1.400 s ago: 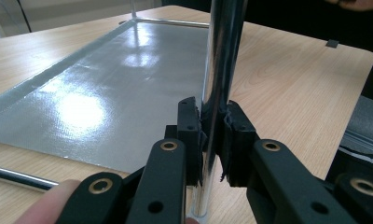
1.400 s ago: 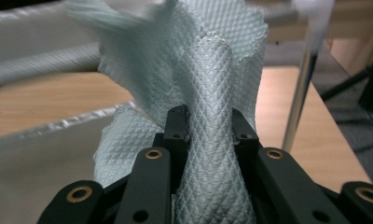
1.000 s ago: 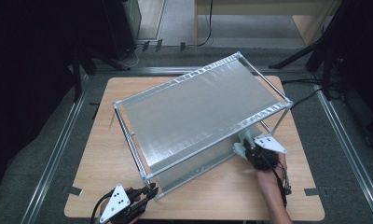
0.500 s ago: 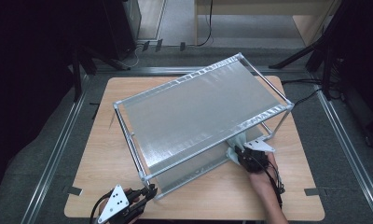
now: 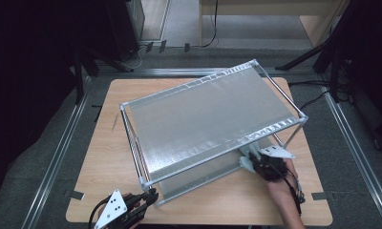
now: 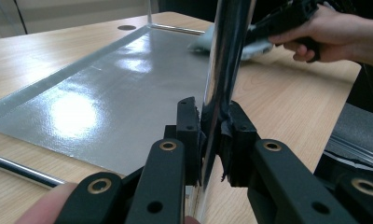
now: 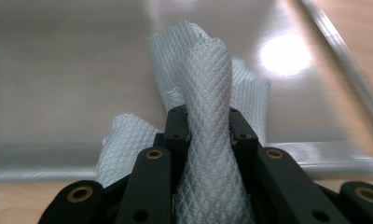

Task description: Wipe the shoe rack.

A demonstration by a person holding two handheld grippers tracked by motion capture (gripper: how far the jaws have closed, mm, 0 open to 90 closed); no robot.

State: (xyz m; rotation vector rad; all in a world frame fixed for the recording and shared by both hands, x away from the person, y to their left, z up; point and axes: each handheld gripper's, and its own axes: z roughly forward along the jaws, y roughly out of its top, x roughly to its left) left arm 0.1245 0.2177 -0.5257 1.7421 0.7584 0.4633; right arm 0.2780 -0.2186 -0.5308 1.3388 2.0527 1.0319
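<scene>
A two-tier metal rack (image 5: 213, 119) stands skewed on the wooden table (image 5: 108, 143). My left gripper (image 5: 151, 195) is at the rack's front-left corner. In the left gripper view it (image 6: 212, 130) is shut on the chrome post (image 6: 222, 70), beside the lower shelf (image 6: 105, 93). My right gripper (image 5: 249, 162) reaches under the top shelf at the front right. It (image 7: 208, 126) pinches a white waffle cloth (image 7: 208, 84) lying on the lower shelf (image 7: 72, 70). Its jaws have just been opening a little, with the cloth still pressed between them. The left gripper view also shows that cloth (image 6: 203, 42) on the shelf.
The rack covers most of the table, leaving bare wood strips at the left and front. Aluminium floor rails (image 5: 55, 162) run along both sides of the table. A person's right hand (image 5: 282, 191) comes in from the bottom right.
The right gripper slid the cloth leftward under the top shelf, then came back to the right. The left gripper has kept its hold on the post.
</scene>
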